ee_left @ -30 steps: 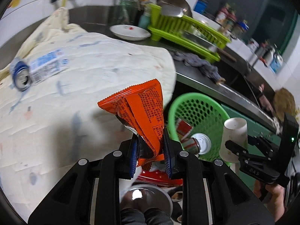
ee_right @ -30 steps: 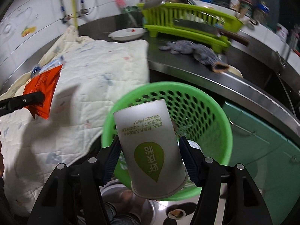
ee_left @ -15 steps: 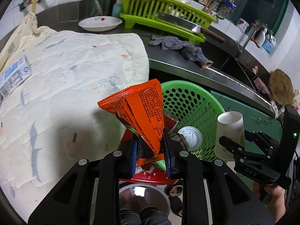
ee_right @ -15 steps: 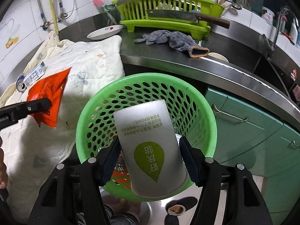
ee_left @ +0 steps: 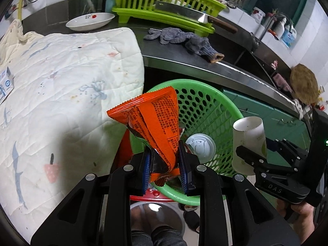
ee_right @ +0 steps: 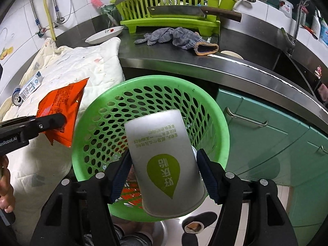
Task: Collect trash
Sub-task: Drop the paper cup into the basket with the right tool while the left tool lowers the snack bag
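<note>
You hold the paper cup point(ee_right: 166, 160) in your right gripper point(ee_right: 164, 174) and the orange wrapper point(ee_left: 155, 127) pinched in your left gripper point(ee_left: 164, 164), both above the green basket point(ee_right: 221, 123). Next, likely release both.

Hidden and cut-off parts at the green basket

The paper cup point(ee_right: 166, 164) hides most of the basket point(ee_right: 98, 110) floor; at 9 o'clock the carton point(ee_left: 5, 84) is cut by the edge, and the snack wrapper point(ee_left: 155, 123) print is too small to read.
</note>
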`<action>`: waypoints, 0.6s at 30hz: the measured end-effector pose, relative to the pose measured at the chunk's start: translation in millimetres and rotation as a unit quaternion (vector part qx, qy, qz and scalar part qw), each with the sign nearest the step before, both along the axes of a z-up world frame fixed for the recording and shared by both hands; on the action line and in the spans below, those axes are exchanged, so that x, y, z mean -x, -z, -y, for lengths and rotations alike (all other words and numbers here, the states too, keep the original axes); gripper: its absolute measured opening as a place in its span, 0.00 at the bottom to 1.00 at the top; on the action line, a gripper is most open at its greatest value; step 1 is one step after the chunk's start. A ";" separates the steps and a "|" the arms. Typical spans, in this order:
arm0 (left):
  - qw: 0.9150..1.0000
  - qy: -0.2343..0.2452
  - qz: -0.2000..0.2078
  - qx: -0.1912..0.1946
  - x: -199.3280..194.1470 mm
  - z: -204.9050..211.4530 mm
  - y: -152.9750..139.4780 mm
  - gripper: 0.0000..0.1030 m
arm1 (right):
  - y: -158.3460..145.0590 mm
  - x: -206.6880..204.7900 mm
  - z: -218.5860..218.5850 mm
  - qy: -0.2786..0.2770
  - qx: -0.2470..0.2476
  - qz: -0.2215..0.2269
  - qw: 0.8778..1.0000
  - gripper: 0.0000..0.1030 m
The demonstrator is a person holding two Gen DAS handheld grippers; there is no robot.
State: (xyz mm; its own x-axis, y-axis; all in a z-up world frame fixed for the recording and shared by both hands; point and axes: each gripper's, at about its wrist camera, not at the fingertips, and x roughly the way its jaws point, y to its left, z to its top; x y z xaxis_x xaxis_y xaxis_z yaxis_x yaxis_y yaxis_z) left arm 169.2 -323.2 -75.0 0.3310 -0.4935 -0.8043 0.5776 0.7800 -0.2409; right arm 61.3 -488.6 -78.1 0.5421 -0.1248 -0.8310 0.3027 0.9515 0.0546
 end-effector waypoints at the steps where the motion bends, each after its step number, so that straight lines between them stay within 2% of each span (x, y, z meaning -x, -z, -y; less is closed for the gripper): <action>1: 1.000 0.002 0.000 -0.001 -0.1 1.2 0.8 0.23 | 0.1 0.4 0.8 0.001 -0.001 0.000 1.000 0.61; 3: 1.000 0.004 -0.002 -0.003 -0.6 4.6 2.9 0.23 | 0.5 1.5 2.3 0.002 -0.002 0.000 1.000 0.61; 5: 1.000 0.006 -0.004 -0.003 -1.3 7.5 4.7 0.23 | 0.4 3.2 3.7 0.003 -0.002 0.000 1.000 0.66; 14: 1.000 0.009 -0.008 -0.007 -2.1 16.6 7.9 0.26 | -0.7 10.9 10.0 0.009 -0.003 0.004 1.000 0.66; 18: 1.000 0.010 -0.010 -0.007 -2.6 19.2 9.2 0.34 | -0.2 14.8 12.8 0.013 -0.004 0.004 1.000 0.66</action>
